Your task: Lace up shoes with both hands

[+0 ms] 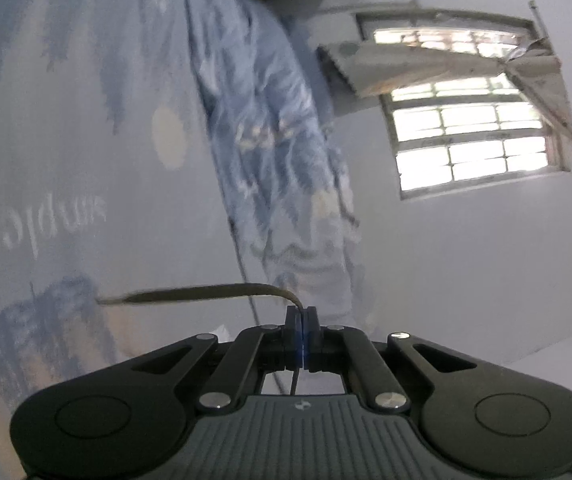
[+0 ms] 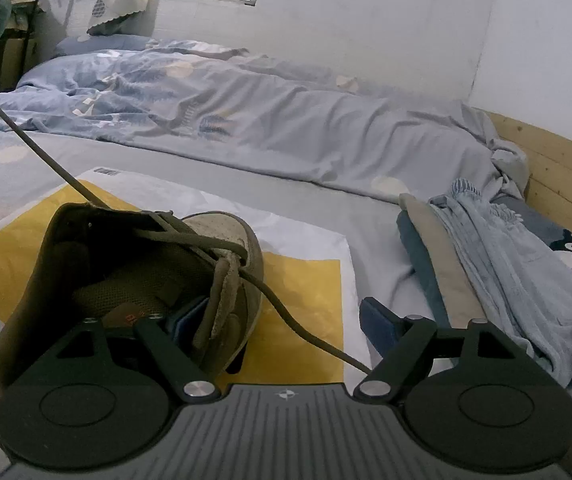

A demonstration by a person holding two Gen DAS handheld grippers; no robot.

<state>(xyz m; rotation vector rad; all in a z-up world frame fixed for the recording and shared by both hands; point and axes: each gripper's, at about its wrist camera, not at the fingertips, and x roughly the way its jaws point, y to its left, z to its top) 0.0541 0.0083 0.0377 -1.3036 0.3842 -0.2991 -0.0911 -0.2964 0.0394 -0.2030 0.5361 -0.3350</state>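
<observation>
An olive-brown shoe (image 2: 134,280) sits on a yellow and white sheet (image 2: 309,280) on the bed, heel towards my right gripper (image 2: 284,322). That gripper is open wide. Its left finger (image 2: 188,320) reaches inside the shoe and its right finger (image 2: 377,326) stands clear to the right, so the shoe's side wall lies between them. One lace end (image 2: 46,156) runs taut up to the left, out of view. The other end (image 2: 305,332) trails loose under the right finger. My left gripper (image 1: 301,312) is shut on a brown lace (image 1: 206,294) that stretches away to the left.
A crumpled blue-grey duvet (image 2: 246,120) covers the far side of the bed. Folded jeans and other clothes (image 2: 505,272) lie to the right of the shoe, by a wooden bed board (image 2: 557,176). A barred window (image 1: 473,140) is in the wall.
</observation>
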